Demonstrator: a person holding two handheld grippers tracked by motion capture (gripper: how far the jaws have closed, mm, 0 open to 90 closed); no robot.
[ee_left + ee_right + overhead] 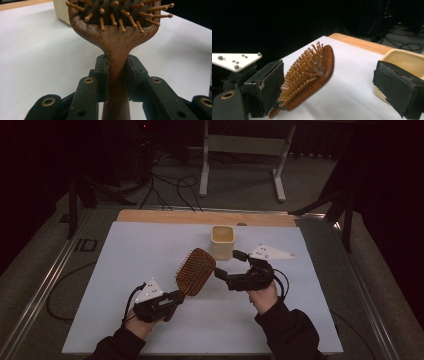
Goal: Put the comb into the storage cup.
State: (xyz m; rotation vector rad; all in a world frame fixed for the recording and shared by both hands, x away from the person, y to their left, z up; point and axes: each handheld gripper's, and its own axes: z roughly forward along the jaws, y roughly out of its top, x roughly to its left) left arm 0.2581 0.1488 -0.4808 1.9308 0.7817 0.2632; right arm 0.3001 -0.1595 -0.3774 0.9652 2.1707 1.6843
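Observation:
A wooden paddle hairbrush (196, 271) is held off the white table, head pointing away and bristles up. My left gripper (175, 299) is shut on its handle; in the left gripper view the two black pads (101, 72) clamp the narrow neck of the hairbrush (117, 40) just below the head. My right gripper (229, 264) stands open to the right of the brush head, jaws wide apart. In the right gripper view the brush head (309, 75) lies between the jaws of my right gripper (334, 87), its bristles close to the left pad (270, 85), with no grip on it.
A cream square cup (222, 241) stands upright just behind the brush head, close to my right gripper's far finger; the cup (404, 62) sits behind the right pad. The white table sheet (125, 270) has a wooden edge at the back. Cables and a metal stand are on the floor beyond.

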